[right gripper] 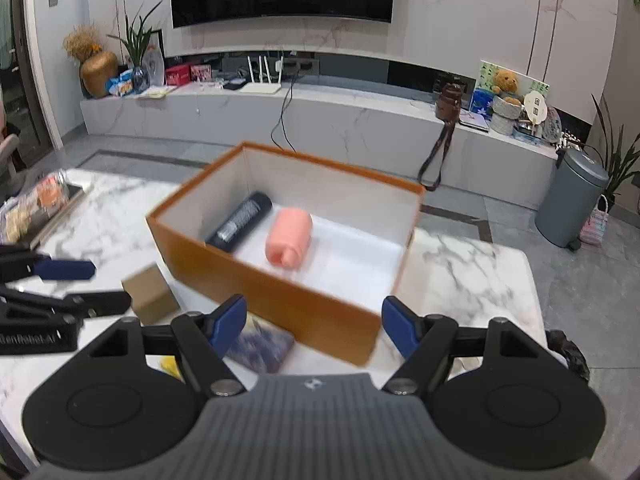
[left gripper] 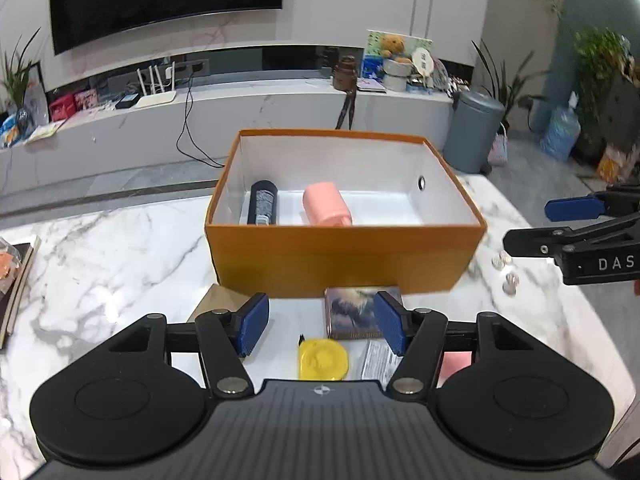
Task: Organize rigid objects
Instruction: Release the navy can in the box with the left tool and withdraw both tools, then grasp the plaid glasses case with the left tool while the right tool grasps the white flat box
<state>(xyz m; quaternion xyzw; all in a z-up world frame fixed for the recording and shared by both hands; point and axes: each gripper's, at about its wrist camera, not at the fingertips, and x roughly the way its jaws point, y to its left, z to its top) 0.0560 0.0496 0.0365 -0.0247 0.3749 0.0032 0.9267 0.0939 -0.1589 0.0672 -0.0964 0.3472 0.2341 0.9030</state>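
An open orange box (left gripper: 344,258) (right gripper: 280,300) stands on the marble table. Inside lie a black cylinder (left gripper: 263,202) (right gripper: 240,222) and a pink bottle (left gripper: 327,209) (right gripper: 289,237). My left gripper (left gripper: 320,326) is open and empty, above a purple picture box (left gripper: 352,312) (right gripper: 260,346), a yellow round piece (left gripper: 322,359) and a brown cardboard box (left gripper: 218,300) (right gripper: 151,294) in front of the orange box. My right gripper (right gripper: 314,326) is open and empty, over the orange box's near corner.
The right gripper shows at the right edge of the left wrist view (left gripper: 576,236). Small clear pieces (left gripper: 506,270) lie right of the orange box. Books and snack packets (right gripper: 36,208) sit at the table's left. A grey bin (right gripper: 572,196) stands on the floor.
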